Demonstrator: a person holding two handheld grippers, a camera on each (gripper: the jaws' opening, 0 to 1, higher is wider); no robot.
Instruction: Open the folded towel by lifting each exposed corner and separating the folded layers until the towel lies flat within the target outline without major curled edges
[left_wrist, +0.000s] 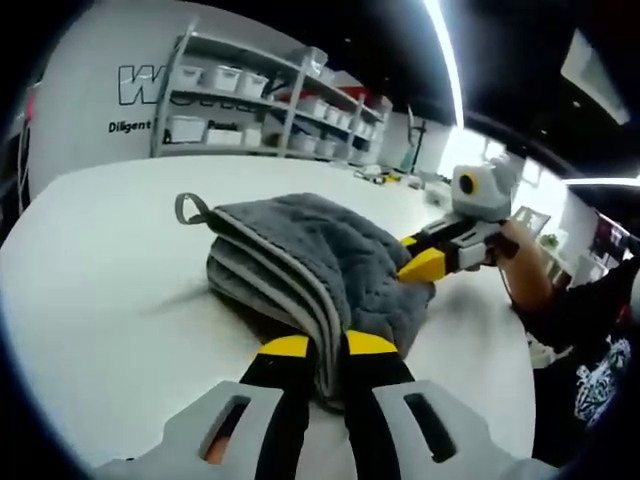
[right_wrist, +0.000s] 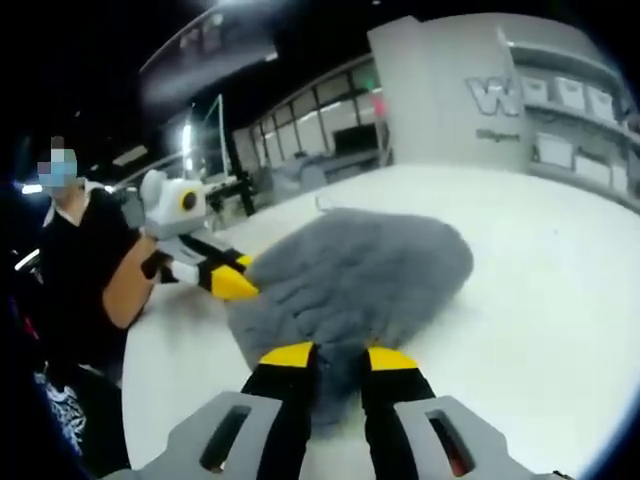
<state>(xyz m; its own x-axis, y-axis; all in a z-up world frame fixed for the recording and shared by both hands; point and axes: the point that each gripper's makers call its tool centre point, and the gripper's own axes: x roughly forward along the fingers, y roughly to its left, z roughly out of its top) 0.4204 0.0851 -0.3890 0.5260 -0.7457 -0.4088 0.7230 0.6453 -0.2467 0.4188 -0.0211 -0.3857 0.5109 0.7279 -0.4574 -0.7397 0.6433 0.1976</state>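
A thick grey folded towel with a hanging loop lies bunched on the white table. My left gripper is shut on the stacked layer edges at the towel's near side. My right gripper comes in from the right and bites the towel's far right edge. In the right gripper view the right gripper holds the near edge of the towel, and the left gripper grips its left side. The towel domes up between the two grips.
The white table stretches wide around the towel. Shelves with white bins stand by the far wall. A person in a black shirt stands at the table's edge, forearm reaching in.
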